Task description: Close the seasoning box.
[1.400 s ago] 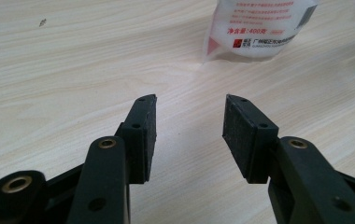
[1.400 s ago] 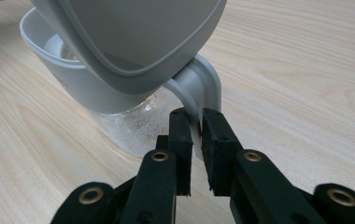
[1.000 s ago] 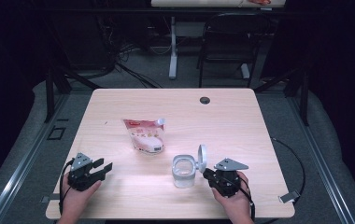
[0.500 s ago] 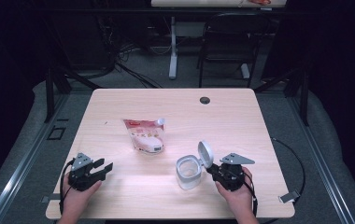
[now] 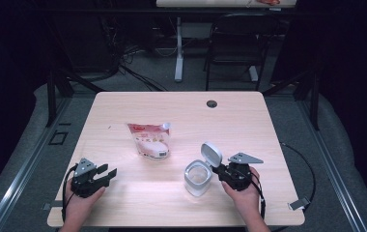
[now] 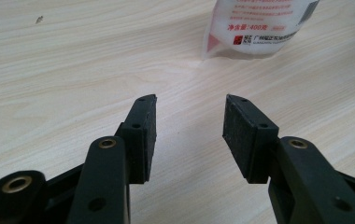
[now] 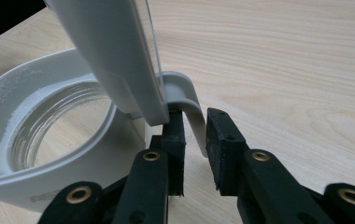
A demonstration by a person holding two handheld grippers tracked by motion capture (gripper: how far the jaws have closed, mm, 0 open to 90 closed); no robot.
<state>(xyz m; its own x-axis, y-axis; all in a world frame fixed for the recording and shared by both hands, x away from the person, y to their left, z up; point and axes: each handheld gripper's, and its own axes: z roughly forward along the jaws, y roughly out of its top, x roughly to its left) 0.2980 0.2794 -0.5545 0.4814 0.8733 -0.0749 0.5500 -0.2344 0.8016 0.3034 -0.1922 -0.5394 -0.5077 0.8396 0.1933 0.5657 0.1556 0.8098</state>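
A clear jar (image 5: 197, 178) with a white collar stands at the table's front right, its hinged lid (image 5: 212, 153) swung up and open. My right gripper (image 5: 222, 169) sits just right of it. In the right gripper view the jar's grey tab (image 7: 185, 93) runs down between my right gripper's (image 7: 195, 135) pads under the raised lid (image 7: 110, 51); the jaws have just been opening and the pads are loose around it. A white and red pouch (image 5: 148, 140) lies flat mid-table. My left gripper (image 5: 108, 175) rests at the front left, open and holding nothing, aimed at the pouch (image 6: 255, 25).
A dark cable hole (image 5: 212, 103) sits near the table's far edge. A cable (image 5: 297, 159) loops off the right edge beside a small clip (image 5: 299, 204). A chair and desk legs stand on the floor beyond the table.
My right hand has shifted a little to the right, and the jar has slid with it. The lid has tipped further open. The left hand has stayed still.
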